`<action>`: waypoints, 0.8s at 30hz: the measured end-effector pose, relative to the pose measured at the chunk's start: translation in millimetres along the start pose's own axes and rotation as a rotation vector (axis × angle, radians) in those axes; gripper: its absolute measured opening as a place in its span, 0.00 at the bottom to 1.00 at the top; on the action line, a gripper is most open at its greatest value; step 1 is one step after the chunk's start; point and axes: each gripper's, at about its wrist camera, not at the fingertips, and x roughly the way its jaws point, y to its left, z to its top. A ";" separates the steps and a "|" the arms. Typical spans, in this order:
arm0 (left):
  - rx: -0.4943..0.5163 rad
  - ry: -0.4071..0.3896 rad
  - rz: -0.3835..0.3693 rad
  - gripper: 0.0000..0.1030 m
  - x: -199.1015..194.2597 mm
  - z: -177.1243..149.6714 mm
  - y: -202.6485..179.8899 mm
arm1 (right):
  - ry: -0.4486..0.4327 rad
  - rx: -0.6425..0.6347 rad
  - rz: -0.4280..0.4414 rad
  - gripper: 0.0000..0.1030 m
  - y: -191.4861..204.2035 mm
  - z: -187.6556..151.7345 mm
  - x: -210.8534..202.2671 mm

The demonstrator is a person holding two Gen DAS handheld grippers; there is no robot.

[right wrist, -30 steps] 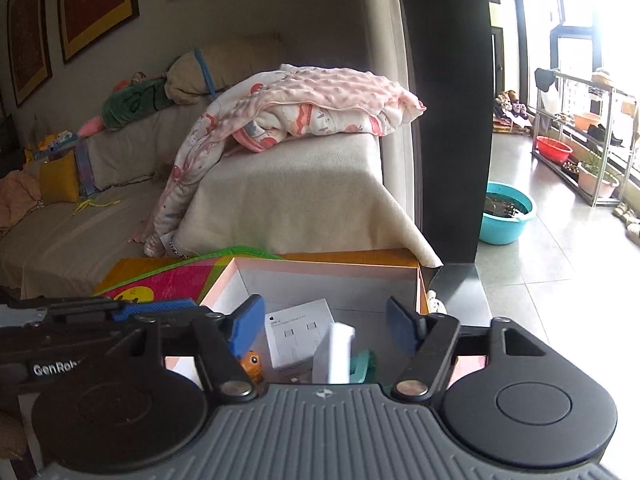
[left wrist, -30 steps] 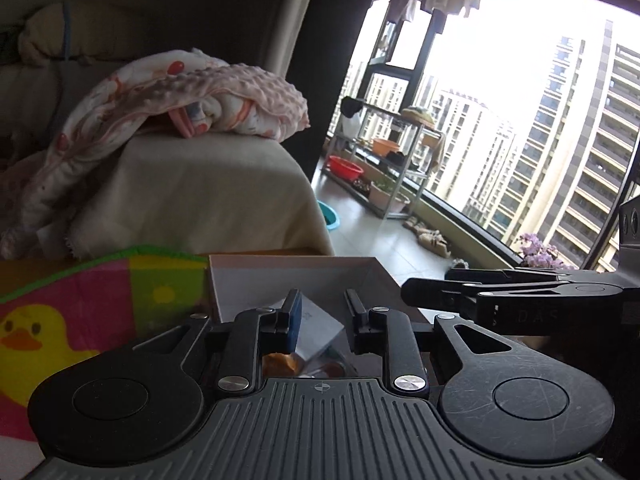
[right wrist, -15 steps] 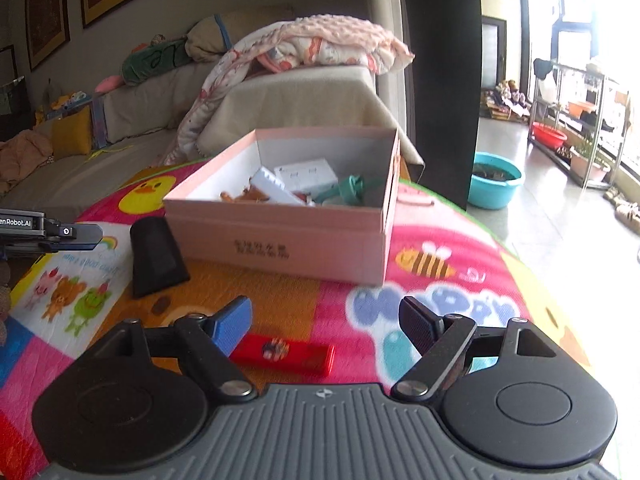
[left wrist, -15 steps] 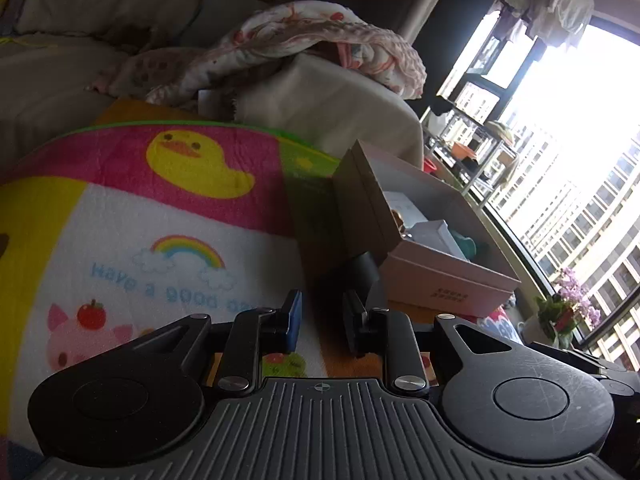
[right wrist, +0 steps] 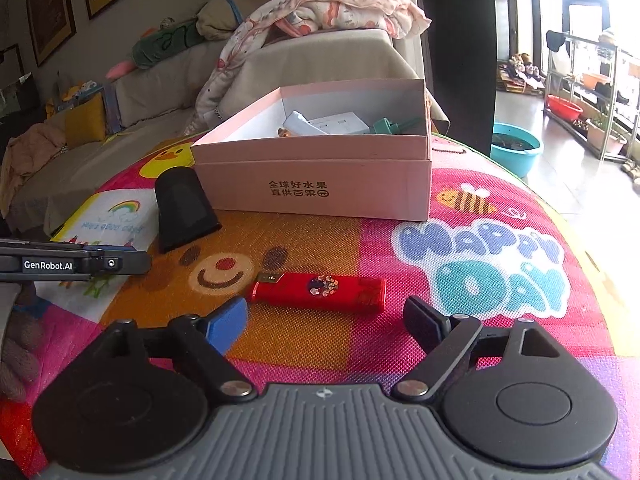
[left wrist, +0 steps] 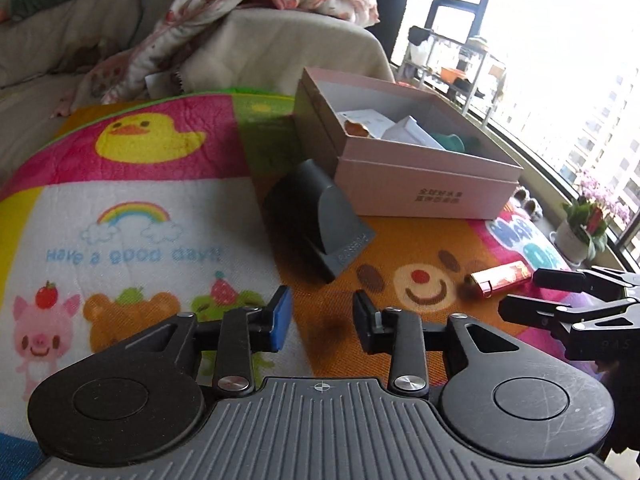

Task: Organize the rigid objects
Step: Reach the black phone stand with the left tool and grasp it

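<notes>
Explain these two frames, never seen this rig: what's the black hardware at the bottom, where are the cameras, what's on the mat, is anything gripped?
There is no robot arm. A person holds a two-finger gripper in each hand, and a fisheye camera on each one looks forward along its fingers. So the black hardware at the bottom is the gripper itself.

One picture is from the left gripper, the other from the right gripper. Each also catches the other gripper at its edge.

On the colourful play mat stands an open pink box holding a few small items. Beside it lies a dark grey wedge-shaped object, and nearer the grippers a red lighter.

Both grippers are open and hold nothing. The lighter lies just ahead of the right one's fingers.
</notes>
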 end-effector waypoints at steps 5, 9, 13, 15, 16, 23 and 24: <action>0.003 -0.004 -0.014 0.58 7.1 1.6 -10.7 | -0.003 0.001 0.001 0.85 -1.0 -0.6 0.3; -0.060 -0.021 -0.028 0.62 11.7 6.4 -10.5 | -0.004 -0.003 -0.005 0.85 0.4 -1.5 0.7; -0.149 -0.064 -0.019 0.61 17.6 18.4 -5.3 | -0.002 -0.013 -0.013 0.86 2.2 -1.8 1.5; -0.202 -0.068 0.000 0.61 22.9 25.1 -2.2 | 0.001 -0.022 -0.015 0.87 3.5 -1.9 2.3; -0.233 -0.069 0.005 0.63 27.0 28.9 0.8 | 0.003 -0.026 -0.016 0.87 4.0 -2.0 2.4; -0.238 -0.097 0.094 0.65 49.7 44.5 3.1 | 0.004 -0.033 -0.022 0.88 5.5 -2.3 3.0; -0.216 -0.101 0.104 0.65 51.6 45.0 1.6 | 0.005 -0.035 -0.021 0.89 5.7 -2.3 3.2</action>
